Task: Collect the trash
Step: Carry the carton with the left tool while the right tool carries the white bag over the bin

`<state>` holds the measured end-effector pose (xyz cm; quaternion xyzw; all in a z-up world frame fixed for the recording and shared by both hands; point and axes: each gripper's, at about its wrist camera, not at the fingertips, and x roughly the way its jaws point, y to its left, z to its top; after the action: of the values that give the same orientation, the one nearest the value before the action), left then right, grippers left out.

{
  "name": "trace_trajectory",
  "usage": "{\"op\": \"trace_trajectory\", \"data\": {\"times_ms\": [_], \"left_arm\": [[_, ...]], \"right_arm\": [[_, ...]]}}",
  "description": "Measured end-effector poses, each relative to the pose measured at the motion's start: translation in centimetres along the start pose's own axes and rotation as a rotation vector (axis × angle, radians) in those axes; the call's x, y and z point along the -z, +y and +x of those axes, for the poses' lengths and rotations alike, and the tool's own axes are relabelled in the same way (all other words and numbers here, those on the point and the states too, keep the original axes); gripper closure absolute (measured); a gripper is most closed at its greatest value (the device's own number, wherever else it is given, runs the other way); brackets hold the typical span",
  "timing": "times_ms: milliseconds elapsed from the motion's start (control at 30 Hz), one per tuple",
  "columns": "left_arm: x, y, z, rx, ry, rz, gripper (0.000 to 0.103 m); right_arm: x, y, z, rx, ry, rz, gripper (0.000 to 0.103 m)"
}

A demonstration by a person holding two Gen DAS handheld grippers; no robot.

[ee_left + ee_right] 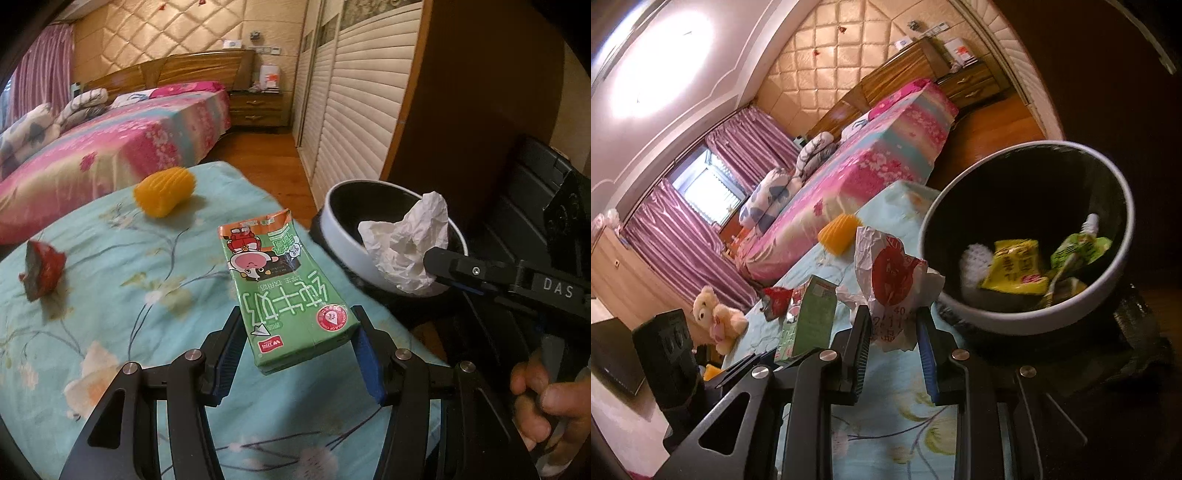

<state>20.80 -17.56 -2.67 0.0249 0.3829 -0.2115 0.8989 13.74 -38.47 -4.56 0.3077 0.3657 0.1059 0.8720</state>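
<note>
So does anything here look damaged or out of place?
Yes. The green milk carton in the left hand-held gripper has a torn-open top. A crumpled red wrapper and an orange ribbed piece lie loose on the floral cloth, outside the bin.

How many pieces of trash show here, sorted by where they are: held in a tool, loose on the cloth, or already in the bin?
Held in a tool: 2, the green milk carton in the left tool and the crumpled paper wrapper in the right tool.
Loose on the cloth: 2, the red wrapper and the orange ribbed piece.
In the bin: at least 3.
Total: at least 7.
</note>
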Motion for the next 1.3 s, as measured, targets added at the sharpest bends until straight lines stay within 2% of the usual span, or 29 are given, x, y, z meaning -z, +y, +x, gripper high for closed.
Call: {"op": "trace_trajectory", "data": {"times_ms": [567, 1300], "left_arm": [[-2.9, -3.4, 2.9, 0.038, -0.005, 0.079, 0.049], [-4.8, -5.4, 5.6, 0.063, -0.001, 0.102, 0.049]], "right_arm": [[-2.2, -2.7, -2.5, 0.058, -0.078, 0.04, 0.078], [-3.6, -4.4, -2.7, 0.139, -0.094, 0.037, 0.078]]}}
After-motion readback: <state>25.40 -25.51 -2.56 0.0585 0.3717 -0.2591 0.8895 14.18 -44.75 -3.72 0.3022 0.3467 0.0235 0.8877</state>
